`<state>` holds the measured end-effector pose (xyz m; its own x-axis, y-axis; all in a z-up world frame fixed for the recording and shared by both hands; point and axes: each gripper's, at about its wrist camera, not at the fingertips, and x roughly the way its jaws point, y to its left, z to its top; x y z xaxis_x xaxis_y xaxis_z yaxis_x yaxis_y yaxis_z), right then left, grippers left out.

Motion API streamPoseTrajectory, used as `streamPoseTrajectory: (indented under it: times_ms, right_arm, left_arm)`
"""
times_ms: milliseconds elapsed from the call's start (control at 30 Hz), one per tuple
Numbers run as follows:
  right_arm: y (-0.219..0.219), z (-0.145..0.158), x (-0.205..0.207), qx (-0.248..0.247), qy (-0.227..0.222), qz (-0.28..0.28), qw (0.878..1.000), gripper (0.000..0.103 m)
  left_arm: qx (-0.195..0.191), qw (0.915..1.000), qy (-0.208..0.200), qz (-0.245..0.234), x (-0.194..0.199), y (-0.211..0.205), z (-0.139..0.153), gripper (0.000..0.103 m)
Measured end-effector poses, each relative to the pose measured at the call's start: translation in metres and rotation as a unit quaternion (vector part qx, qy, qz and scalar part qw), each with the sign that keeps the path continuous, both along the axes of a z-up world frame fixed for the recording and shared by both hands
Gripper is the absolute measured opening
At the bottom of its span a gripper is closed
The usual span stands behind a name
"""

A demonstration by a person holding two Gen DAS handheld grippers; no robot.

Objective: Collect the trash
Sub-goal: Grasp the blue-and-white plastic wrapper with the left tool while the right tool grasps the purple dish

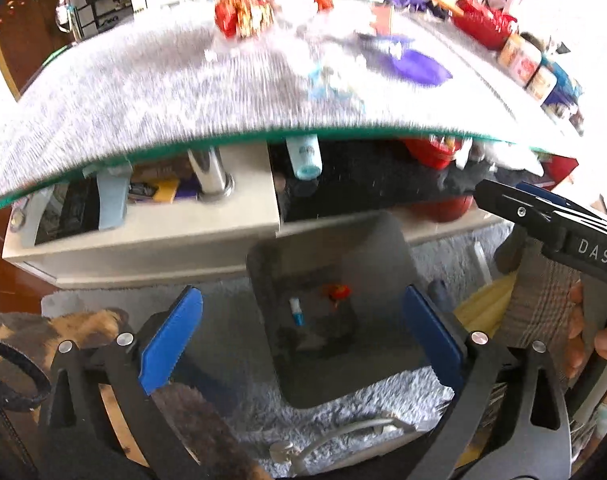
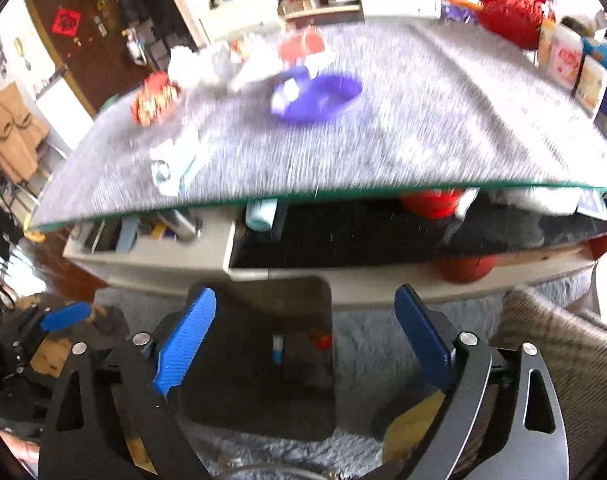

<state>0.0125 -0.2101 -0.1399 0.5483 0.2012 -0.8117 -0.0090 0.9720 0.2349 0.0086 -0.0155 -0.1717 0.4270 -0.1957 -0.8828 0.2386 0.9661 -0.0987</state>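
Bin [image 1: 335, 264] below hand-held gripper [image 1: 303, 340] — open.

Glass-topped table [image 2: 383, 148] with lower shelf [image 1: 151, 236], shaggy grey rug [image 1: 231, 320], dark wooden door [image 2: 75, 40], bright daylight.

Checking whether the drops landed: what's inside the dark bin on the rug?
In the bin: a small white-and-blue tube and a red-orange wrapper on the bottom. Both views are blurred, and the near wall hides part of the floor, so more may lie there.
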Motion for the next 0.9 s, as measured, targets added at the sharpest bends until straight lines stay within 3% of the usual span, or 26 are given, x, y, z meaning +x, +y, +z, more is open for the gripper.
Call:
streamPoseTrajectory:
  times_ms: [333,667,900]
  right_arm:
    - [-0.019,0.037,0.04,-0.021,-0.048,-0.02,0.998,0.095]
    - [-0.012,0.024,0.089,-0.03,-0.039,-0.008,0.999,0.095]
    - [-0.003,0.009,0.121,-0.045,-0.029,0.003,0.999,0.095]
  left_arm:
    - [-0.007,0.9982,-0.059,-0.006,0.026,-0.013,0.046,0.095]
    - [-0.01,0.9976,-0.067,-0.017,0.076,-0.03,0.052,0.094]
    - [-0.005,0.9984,-0.045,-0.034,0.102,-0.038,0.036,0.071]
